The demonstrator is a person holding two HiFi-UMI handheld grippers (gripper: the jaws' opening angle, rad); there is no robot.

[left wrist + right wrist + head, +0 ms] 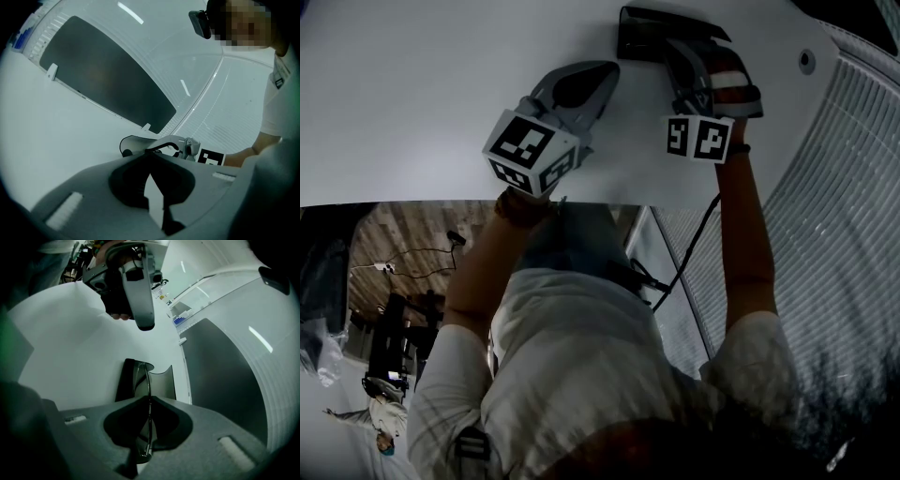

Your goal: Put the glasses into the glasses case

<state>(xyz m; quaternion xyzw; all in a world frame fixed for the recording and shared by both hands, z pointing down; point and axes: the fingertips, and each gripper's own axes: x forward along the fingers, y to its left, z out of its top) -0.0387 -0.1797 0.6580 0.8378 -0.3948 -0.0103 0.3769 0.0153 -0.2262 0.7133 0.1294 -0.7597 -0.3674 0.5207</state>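
Your right gripper has its fingers closed together on the glasses. Its own view shows the thin lens held edge-on between the pads, running from the jaw hollow out past the tips. Just beyond the tips the open glasses case lies dark on the white table, and the far end of the glasses hangs over its mouth. Whether it touches the case cannot be told.

The head view does not show the glasses at all. There the right gripper covers the near side of the case at the far edge of the table.

Your left gripper has its fingertips meeting with nothing between them — only a sliver of white table shows through the hollow behind the tips. It sits left of the case and apart from it; its own view looks across at the case's curved rim and at the right gripper's marker cube beside it.

Both gripper views also show a dark panel set into the surface beyond the case — the head view does not.
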